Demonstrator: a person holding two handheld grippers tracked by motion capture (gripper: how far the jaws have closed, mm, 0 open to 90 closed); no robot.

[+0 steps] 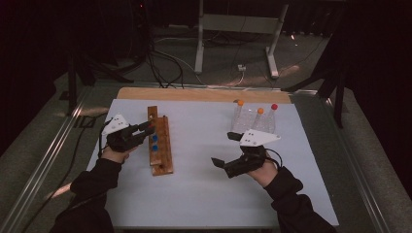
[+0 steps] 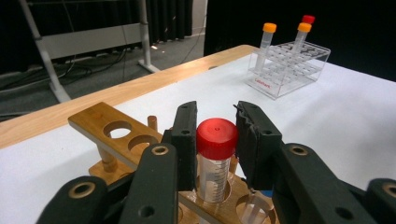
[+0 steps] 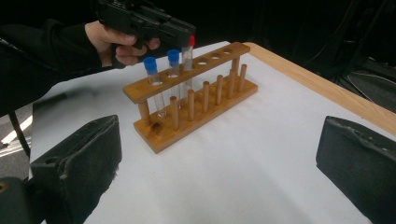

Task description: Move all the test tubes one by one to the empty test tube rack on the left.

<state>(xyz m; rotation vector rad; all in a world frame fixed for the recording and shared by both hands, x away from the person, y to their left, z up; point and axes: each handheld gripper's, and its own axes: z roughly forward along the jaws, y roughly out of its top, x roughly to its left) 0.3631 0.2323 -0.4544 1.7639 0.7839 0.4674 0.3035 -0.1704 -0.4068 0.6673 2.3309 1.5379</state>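
Note:
A wooden tube rack (image 1: 163, 162) (image 3: 205, 109) lies at the left of the white table. Two blue-capped tubes (image 1: 155, 142) (image 3: 150, 65) stand in its near holes. Beside them a red-capped tube (image 2: 215, 140) (image 3: 190, 44) sits in a hole of the rack (image 2: 93, 119). My left gripper (image 1: 150, 127) (image 2: 216, 112) is shut on its cap, a pad on each side, and it also appears in the right gripper view (image 3: 184, 32). My right gripper (image 1: 224, 148) (image 3: 219, 135) hovers at the table's right, open wide with nothing between its jaws.
A clear plastic rack (image 1: 245, 125) (image 2: 280, 81) at the back right holds two orange-capped tubes (image 1: 240, 102) and one red-capped tube (image 1: 274, 106). The table's far edge is a wooden strip (image 1: 204, 93). Beyond it on the floor stand a metal frame (image 1: 233, 24) and cables.

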